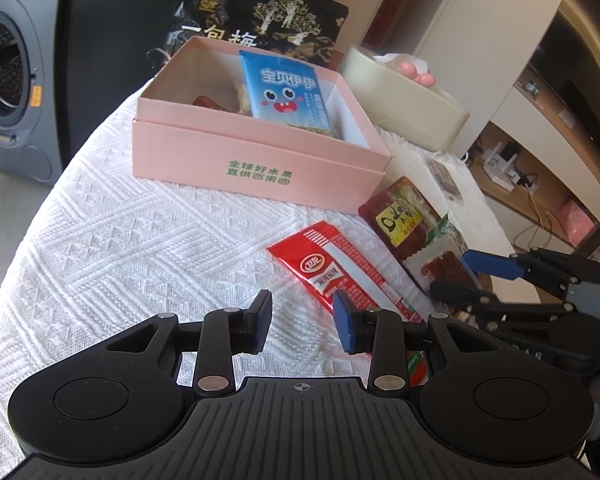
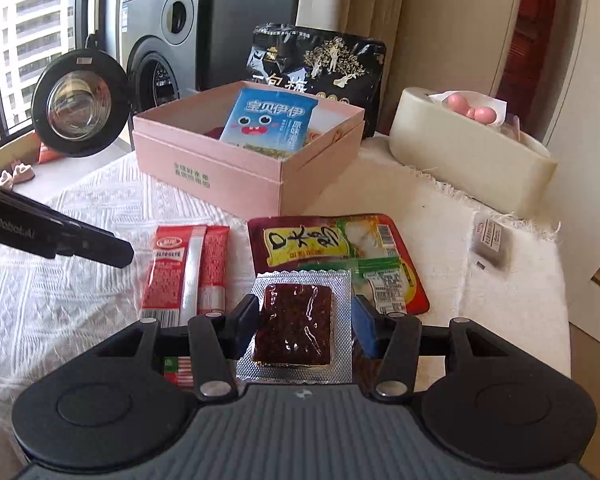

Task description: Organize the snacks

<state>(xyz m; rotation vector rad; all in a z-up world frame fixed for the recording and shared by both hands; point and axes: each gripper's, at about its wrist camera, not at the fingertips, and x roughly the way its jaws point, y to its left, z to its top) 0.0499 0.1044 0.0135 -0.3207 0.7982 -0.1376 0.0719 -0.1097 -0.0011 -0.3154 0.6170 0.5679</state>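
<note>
Right wrist view: right gripper (image 2: 304, 326) jaws pinch the foil jerky pack (image 2: 296, 320) at lower centre, box (image 2: 220, 176) straight above; left gripper (image 1: 302, 322) sits half-open, empty.

1. A table under a white woven cloth (image 1: 120, 240) carries everything.
2. On it sits an open pink box (image 2: 236, 176) — behind it a black snack bag (image 2: 320, 64) stands upright.
3. A cream tissue holder (image 2: 468, 160) rests at the far right.
4. Nearer lie a red sachet (image 2: 188, 272), a red-and-yellow packet (image 2: 320, 240) and a small grey wrapper (image 2: 490, 242) — each flat on the cloth.
</note>
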